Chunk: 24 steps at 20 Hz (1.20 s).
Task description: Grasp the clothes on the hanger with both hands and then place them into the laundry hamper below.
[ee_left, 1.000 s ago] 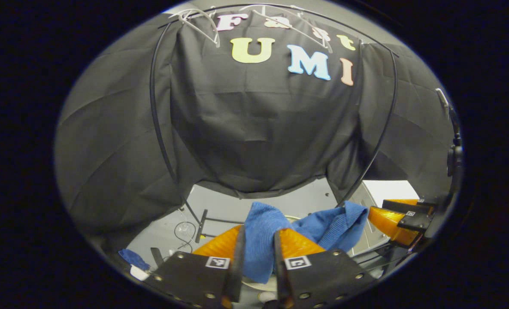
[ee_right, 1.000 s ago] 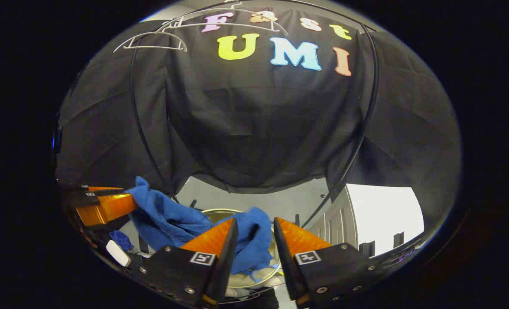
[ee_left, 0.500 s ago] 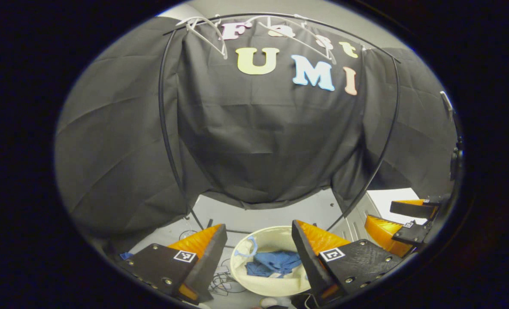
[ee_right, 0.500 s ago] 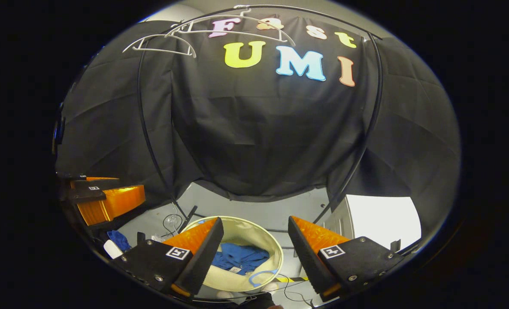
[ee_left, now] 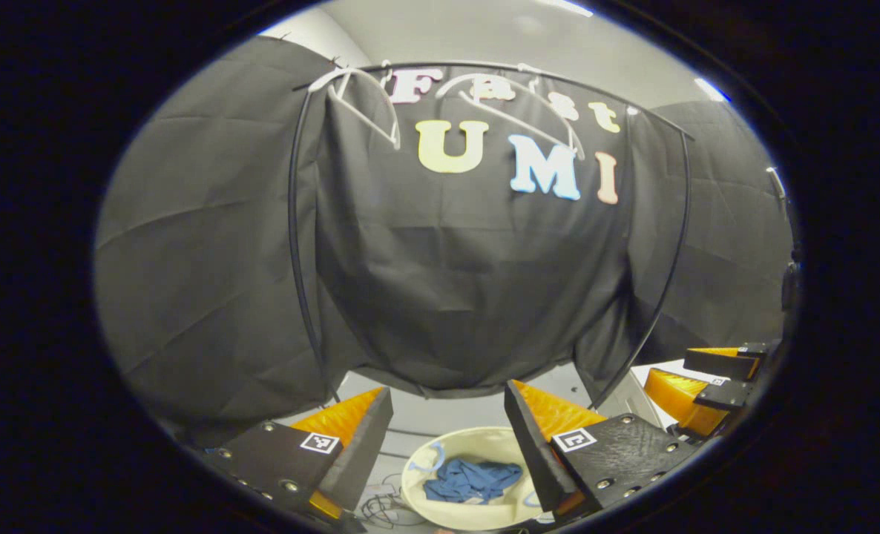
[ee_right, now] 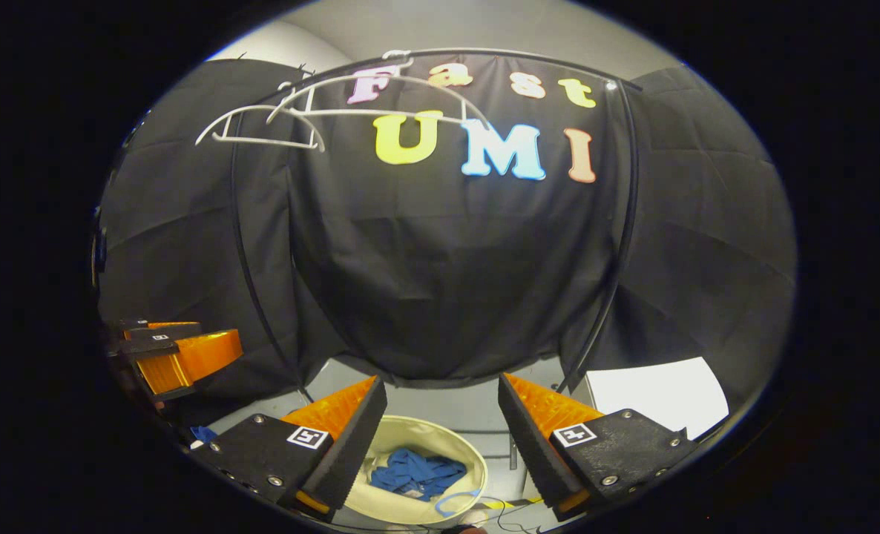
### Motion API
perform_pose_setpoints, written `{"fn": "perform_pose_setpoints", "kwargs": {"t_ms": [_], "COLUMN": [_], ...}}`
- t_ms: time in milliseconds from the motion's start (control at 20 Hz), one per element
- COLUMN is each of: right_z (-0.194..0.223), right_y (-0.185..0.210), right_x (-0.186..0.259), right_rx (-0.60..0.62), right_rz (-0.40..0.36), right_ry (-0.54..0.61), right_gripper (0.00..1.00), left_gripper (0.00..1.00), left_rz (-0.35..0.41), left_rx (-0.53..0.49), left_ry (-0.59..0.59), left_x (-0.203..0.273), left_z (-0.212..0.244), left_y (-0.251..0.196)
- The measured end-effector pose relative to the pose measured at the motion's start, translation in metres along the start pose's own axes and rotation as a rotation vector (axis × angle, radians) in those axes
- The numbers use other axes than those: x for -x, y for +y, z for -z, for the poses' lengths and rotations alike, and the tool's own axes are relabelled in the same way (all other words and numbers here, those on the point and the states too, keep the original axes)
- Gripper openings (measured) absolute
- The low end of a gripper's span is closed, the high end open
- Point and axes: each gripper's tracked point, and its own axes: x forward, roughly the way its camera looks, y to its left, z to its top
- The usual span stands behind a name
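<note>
A blue garment (ee_left: 471,479) lies crumpled inside the cream laundry hamper (ee_left: 418,489) on the floor, also seen as the blue garment (ee_right: 418,473) in the hamper (ee_right: 455,448) in the right gripper view. My left gripper (ee_left: 447,408) hangs open above the hamper with nothing between its fingers. My right gripper (ee_right: 442,400) is likewise open and empty over it. Two bare white hangers (ee_left: 369,96) (ee_right: 262,130) hang on the black rail at the top. Each view catches the other gripper at its edge: the right gripper (ee_left: 696,378) and the left gripper (ee_right: 176,356).
A black arched rack frame (ee_right: 622,245) stands in front of the cloth wall. Cables (ee_left: 377,504) lie on the grey floor beside the hamper. A white cabinet (ee_right: 655,397) sits at the right. A small blue item (ee_right: 202,433) lies on the floor at left.
Both grippers opened and let go of the blue garment, which dropped into the hamper. Since then both have risen, so the hamper sits lower in each view.
</note>
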Motion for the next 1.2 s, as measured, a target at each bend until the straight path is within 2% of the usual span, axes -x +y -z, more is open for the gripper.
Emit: {"fn": "perform_pose_setpoints", "kwargs": {"t_ms": [100,150,250,300,500,850,1200], "right_z": [-0.033,-0.049,-0.079,-0.091,-0.138,-0.186,-0.195], "right_y": [-0.006,-0.011,-0.02,-0.024,-0.038,-0.049,-0.05], "right_x": [0.006,0.009,0.017,0.019,0.031,0.058,0.068], "right_rx": [-0.018,-0.024,-0.033,-0.037,-0.042,-0.043,-0.047], "right_rz": [0.017,0.029,0.05,0.06,0.093,0.135,0.139], "right_ry": [-0.068,-0.103,-0.168,-0.196,-0.298,-0.407,-0.442], "right_gripper": [0.94,0.94,0.94,0.93,0.93,0.94,0.94], "left_gripper": [0.94,0.88,0.88,0.94,0.94,0.94,0.94], "left_rz": [0.002,0.002,0.001,-0.002,0.01,0.003,-0.025], "left_rx": [-0.014,-0.021,-0.033,-0.035,-0.014,-0.023,-0.038], "left_ry": [-0.068,-0.103,-0.168,-0.2,-0.331,-0.464,-0.483], "left_x": [0.008,0.012,0.022,0.028,0.049,0.067,0.074], "left_z": [-0.034,-0.052,-0.086,-0.101,-0.164,-0.215,-0.219], "left_y": [-0.001,0.0,0.004,0.008,0.014,0.022,0.025]}}
